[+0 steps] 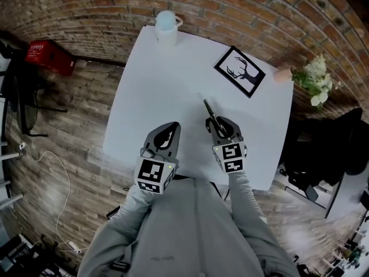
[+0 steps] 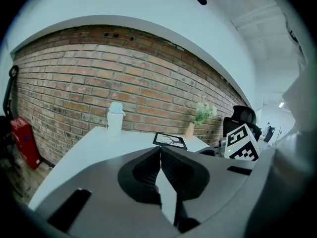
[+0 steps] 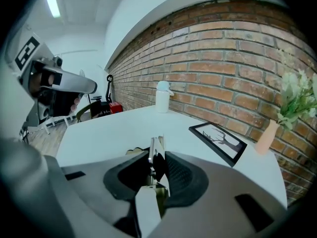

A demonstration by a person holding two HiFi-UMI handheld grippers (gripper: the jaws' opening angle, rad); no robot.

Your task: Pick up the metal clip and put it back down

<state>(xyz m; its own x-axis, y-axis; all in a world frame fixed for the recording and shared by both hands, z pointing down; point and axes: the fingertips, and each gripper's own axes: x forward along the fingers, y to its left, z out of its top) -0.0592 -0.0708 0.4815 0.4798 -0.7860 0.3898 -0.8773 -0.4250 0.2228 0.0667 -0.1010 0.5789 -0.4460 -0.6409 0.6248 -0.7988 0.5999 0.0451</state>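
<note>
The metal clip [image 1: 211, 115], a thin dark and silver piece, sticks forward out of my right gripper [image 1: 221, 131] over the white table [image 1: 167, 85], right of centre. In the right gripper view the metal clip [image 3: 157, 152] stands on edge between the two black pads, which press on it from both sides, so my right gripper [image 3: 157, 158] is shut on it. Whether the clip touches the table I cannot tell. My left gripper [image 1: 168, 133] hovers beside it to the left. Its tips meet with nothing between them, as the left gripper [image 2: 160, 150] shows in its own view.
A white lidded jug [image 1: 166, 26] stands at the table's far edge. A black framed deer picture [image 1: 240, 71] lies at the far right, with a small vase of white flowers [image 1: 311, 78] beyond it. A red crate [image 1: 47, 55] sits on the floor left, a black chair [image 1: 323, 149] right.
</note>
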